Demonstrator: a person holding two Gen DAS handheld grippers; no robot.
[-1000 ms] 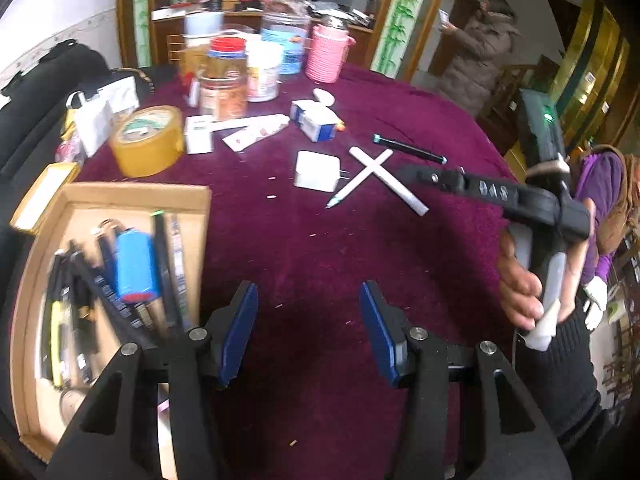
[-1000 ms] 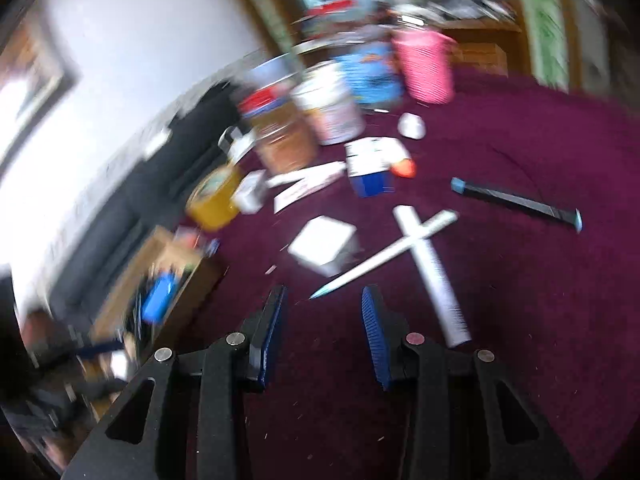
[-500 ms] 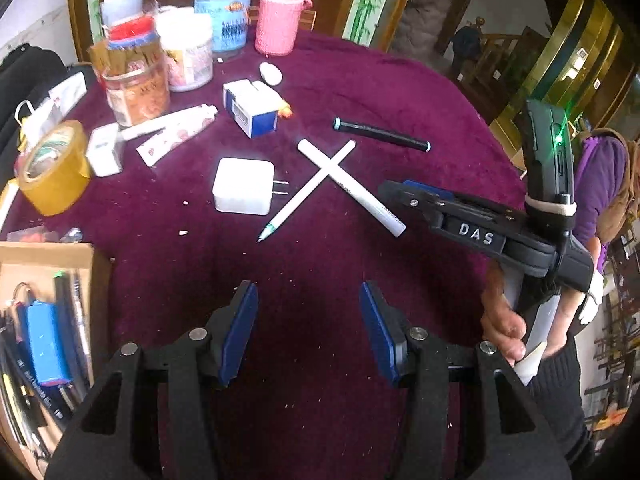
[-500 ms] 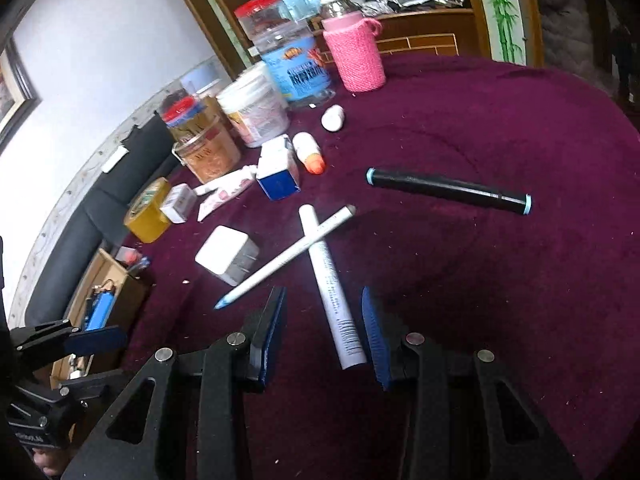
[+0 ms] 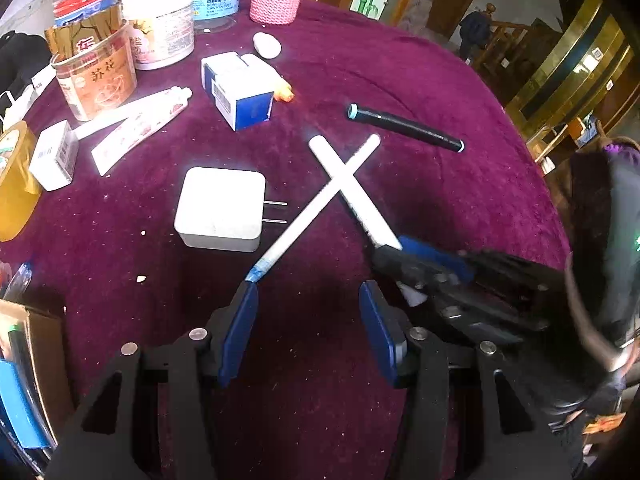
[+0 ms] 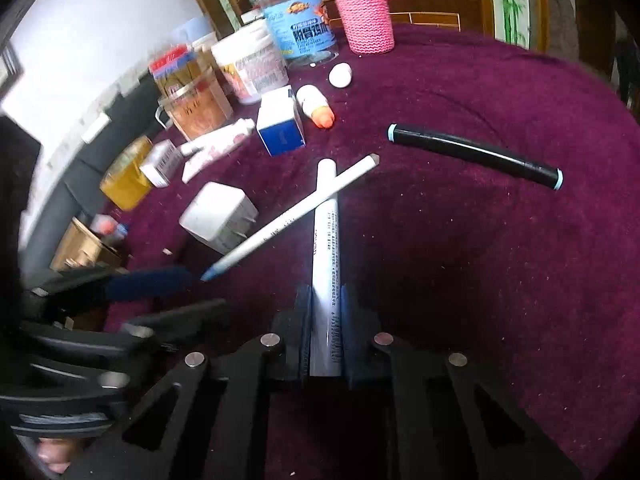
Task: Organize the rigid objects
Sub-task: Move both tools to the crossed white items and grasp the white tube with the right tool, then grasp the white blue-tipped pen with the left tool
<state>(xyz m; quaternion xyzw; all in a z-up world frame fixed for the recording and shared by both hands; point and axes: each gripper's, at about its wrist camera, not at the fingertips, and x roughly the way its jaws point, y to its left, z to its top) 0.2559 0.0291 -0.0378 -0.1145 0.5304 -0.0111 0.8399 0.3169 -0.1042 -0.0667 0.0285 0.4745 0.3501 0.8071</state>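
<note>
Two white pens lie crossed on the purple tablecloth. My right gripper (image 6: pixel 325 304) is shut on the thick white marker (image 6: pixel 327 248), which also shows in the left wrist view (image 5: pixel 354 192). The thin white pen (image 6: pixel 292 220) with a blue tip lies across the marker; in the left wrist view (image 5: pixel 316 208) its tip is just ahead of my left finger. My left gripper (image 5: pixel 308 312) is open and empty. A black marker (image 6: pixel 476 156) lies to the right, apart. A white charger (image 5: pixel 222 208) sits left of the pens.
A blue-and-white box (image 5: pixel 238 90), an orange-tipped glue bottle (image 6: pixel 316 108), tubes, a small white box, yellow tape (image 6: pixel 126 180), jars and a pink knitted cup (image 6: pixel 366 12) crowd the far left. A wooden tray (image 5: pixel 28 380) of pens sits at my near left.
Both grippers moved forward toward the crossed pens. My right gripper closed on the thick white marker. My left gripper stayed open and now has the thin pen's tip at its left finger.
</note>
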